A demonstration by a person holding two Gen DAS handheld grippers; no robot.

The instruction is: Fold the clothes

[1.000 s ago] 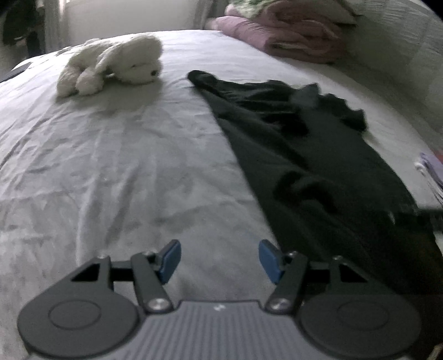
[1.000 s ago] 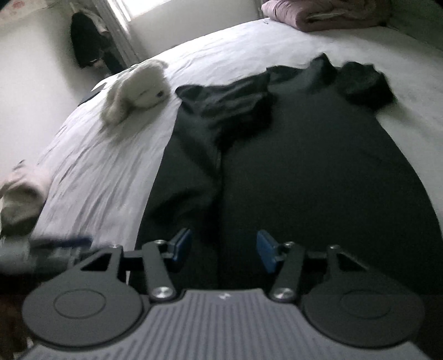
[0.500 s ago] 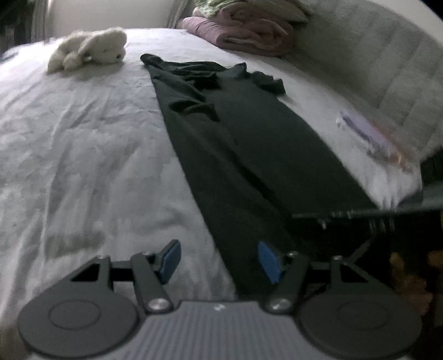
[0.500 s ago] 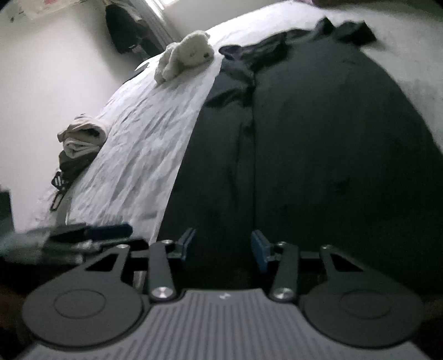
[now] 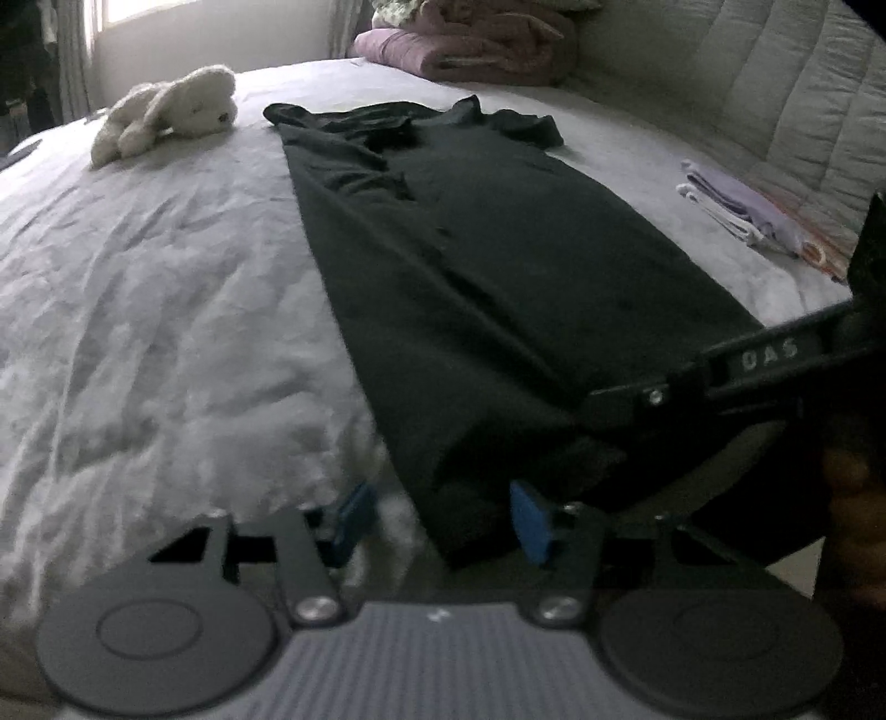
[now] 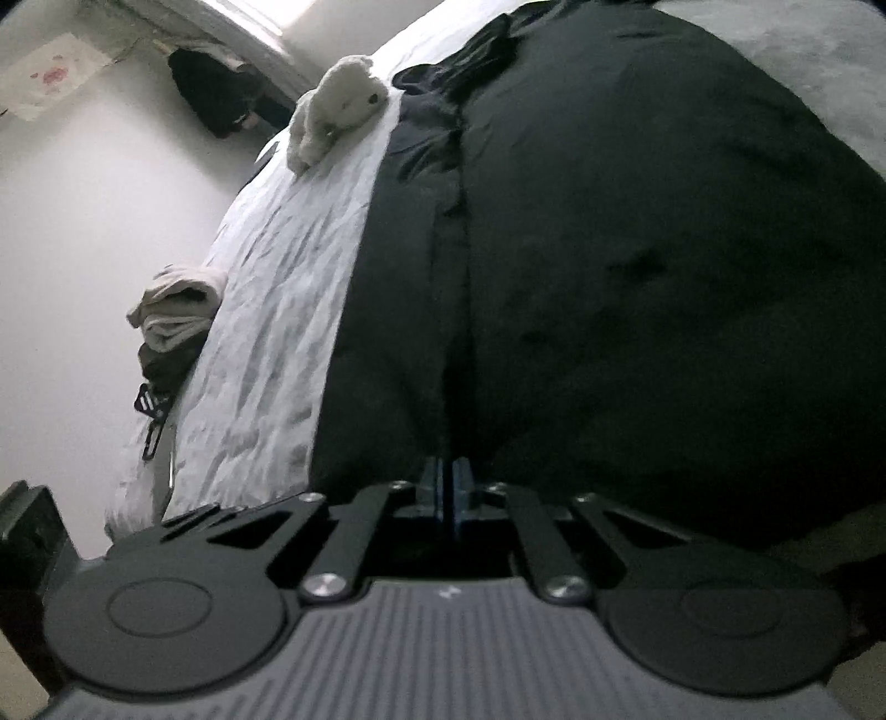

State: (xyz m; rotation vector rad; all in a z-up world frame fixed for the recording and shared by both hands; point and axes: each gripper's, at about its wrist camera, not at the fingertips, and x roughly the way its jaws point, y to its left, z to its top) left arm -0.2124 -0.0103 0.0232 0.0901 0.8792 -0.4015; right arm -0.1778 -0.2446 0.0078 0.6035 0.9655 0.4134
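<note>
A black garment (image 5: pixel 498 266) lies lengthwise on the white bed (image 5: pixel 166 310), its sleeves folded in at the far end. My left gripper (image 5: pixel 443 520) sits at the near left corner of its hem. Its jaws are closing with that corner between the blue pads (image 5: pixel 529 523), which stand apart from the cloth. My right gripper (image 6: pixel 451 487) is shut on the garment (image 6: pixel 637 277) at the near hem, where a lengthwise crease ends. In the left wrist view the right gripper (image 5: pixel 595 401) reaches in from the right onto the hem.
A white plush toy (image 5: pixel 166 111) lies at the bed's far left. Pink blankets (image 5: pixel 470 44) are piled by the padded headboard (image 5: pixel 747 94). Folded lilac cloth (image 5: pixel 736 210) lies right of the garment. A clothes stack (image 6: pixel 177 310) sits at the bed's left edge.
Both grippers drew back from over the garment to its near hem. The right jaws went from open to shut on the cloth. The left jaws have narrowed around the hem's corner.
</note>
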